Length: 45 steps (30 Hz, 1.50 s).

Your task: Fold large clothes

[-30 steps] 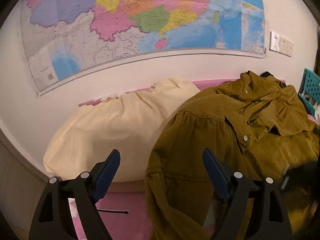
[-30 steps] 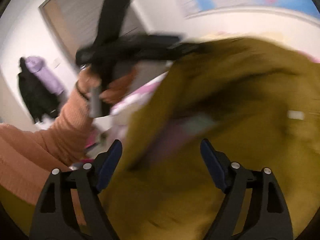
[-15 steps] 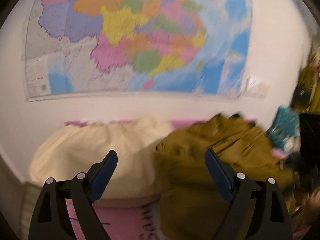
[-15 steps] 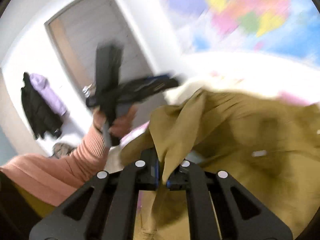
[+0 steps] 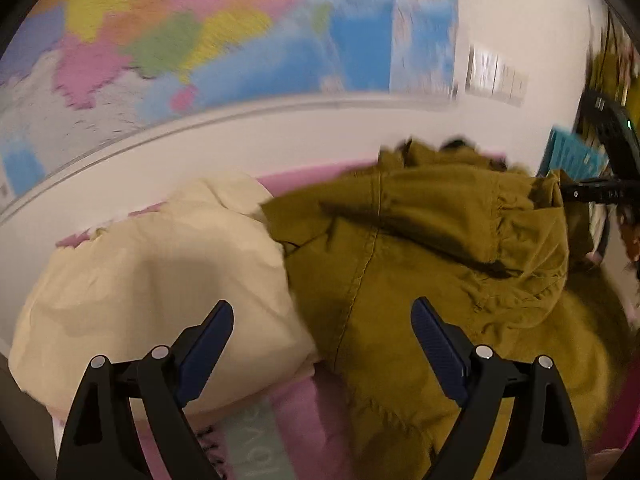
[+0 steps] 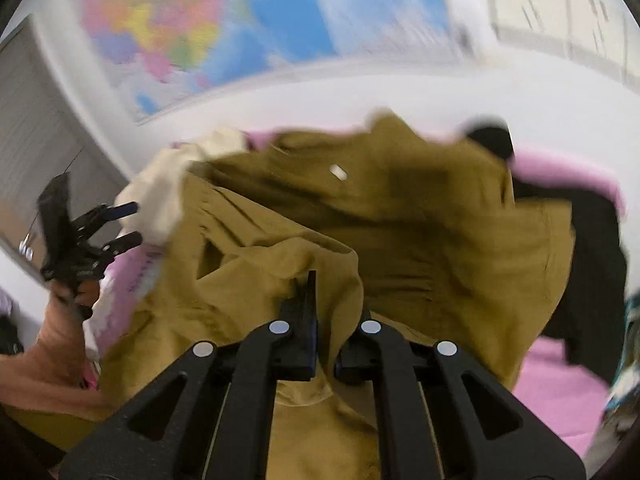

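Olive jacket (image 6: 420, 216) lies heaped across the pink bedspread (image 6: 556, 396) under a wall map (image 5: 192, 40), one side against a cream pillow (image 5: 152, 280). My right gripper (image 6: 326, 344) is clenched on a fold of its cloth, the fabric bunched between the pads. My left gripper (image 5: 322, 344) hangs spread wide and empty, poised over pillow and jacket where they meet.

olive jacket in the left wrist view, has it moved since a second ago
Yes. The olive jacket has been turned over; against the cream pillow, its buttoned front no longer shows.
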Available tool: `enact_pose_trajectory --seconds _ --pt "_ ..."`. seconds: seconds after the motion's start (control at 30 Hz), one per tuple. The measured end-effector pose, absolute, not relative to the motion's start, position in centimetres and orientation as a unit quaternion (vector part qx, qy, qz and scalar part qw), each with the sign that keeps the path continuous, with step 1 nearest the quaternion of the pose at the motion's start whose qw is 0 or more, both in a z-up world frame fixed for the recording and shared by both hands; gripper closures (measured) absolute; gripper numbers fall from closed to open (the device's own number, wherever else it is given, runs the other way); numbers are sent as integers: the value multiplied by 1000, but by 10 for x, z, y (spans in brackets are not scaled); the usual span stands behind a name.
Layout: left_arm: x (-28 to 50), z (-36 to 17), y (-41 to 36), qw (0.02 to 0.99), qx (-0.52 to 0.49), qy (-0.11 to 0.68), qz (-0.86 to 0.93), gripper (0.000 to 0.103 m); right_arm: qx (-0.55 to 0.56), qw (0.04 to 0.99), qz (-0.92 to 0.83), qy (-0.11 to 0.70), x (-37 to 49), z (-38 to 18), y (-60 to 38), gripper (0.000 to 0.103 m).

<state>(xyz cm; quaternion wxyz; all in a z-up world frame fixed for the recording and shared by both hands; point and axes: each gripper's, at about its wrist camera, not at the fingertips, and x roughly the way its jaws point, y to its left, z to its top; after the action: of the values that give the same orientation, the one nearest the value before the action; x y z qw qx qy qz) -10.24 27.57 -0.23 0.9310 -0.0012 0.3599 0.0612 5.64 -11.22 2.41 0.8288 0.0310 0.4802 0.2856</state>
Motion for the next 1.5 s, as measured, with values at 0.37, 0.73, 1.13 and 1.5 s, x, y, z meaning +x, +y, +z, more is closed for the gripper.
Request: enact_pose_trajectory --seconds 0.37,0.73,1.13,1.5 --pt "-9 -18 278 912 -2 398 98 18 49 864 257 430 37 9 -178 22" --pt "17 -42 291 885 22 419 201 29 -63 843 261 466 -4 -32 -171 60" --pt "-10 -17 250 913 49 374 156 25 151 832 222 485 78 -3 -257 92" --pt "3 -54 252 899 51 401 171 21 165 838 256 453 66 -17 -253 94"
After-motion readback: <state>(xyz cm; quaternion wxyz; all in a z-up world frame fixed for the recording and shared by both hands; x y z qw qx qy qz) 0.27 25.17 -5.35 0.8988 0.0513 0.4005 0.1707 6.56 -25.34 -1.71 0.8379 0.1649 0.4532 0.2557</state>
